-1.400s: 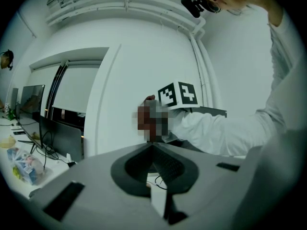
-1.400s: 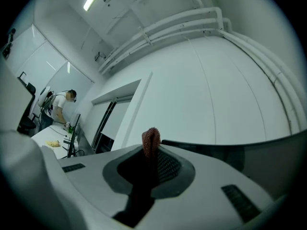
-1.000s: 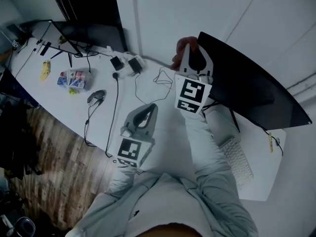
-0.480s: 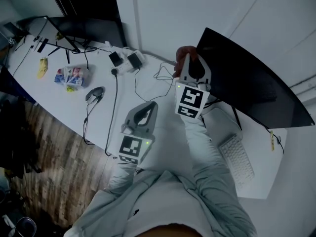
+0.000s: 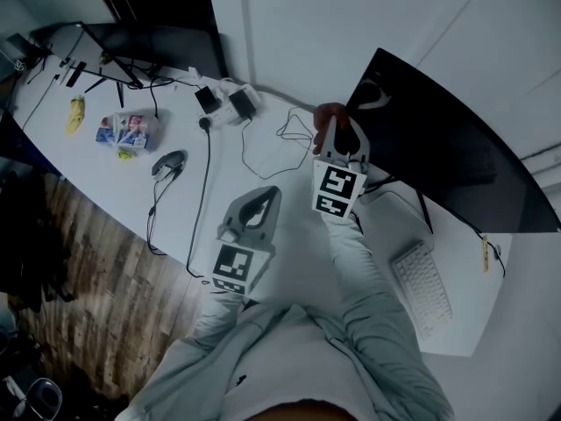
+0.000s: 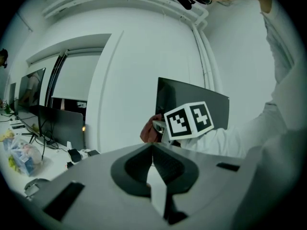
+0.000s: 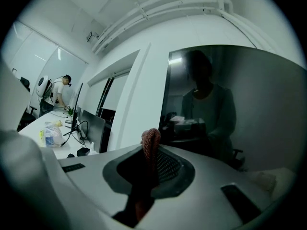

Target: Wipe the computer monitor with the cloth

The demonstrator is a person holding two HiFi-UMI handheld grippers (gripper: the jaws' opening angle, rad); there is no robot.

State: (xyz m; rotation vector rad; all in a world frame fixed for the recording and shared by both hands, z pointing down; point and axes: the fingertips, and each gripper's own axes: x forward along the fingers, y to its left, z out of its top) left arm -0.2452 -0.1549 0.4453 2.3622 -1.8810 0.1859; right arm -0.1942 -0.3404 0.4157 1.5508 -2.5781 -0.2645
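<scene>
In the head view the right tongs (image 5: 337, 128) are raised at the left edge of the dark monitor (image 5: 456, 160), with the reddish cloth (image 5: 325, 115) at their tip. The left tongs (image 5: 264, 195) hang lower, above the white tabletop (image 5: 289, 235), well apart from the screen. A keyboard (image 5: 423, 284) lies under the monitor. This view does not show whether the cloth touches the screen.

The left gripper view shows the left tongs (image 6: 154, 152) closed together, with nothing between them.

The right gripper view shows the right tongs (image 7: 151, 158) clamped on the cloth (image 7: 150, 144), which stands up just before the monitor (image 7: 249, 109). A dim reflection of a person lies on the screen.
</scene>
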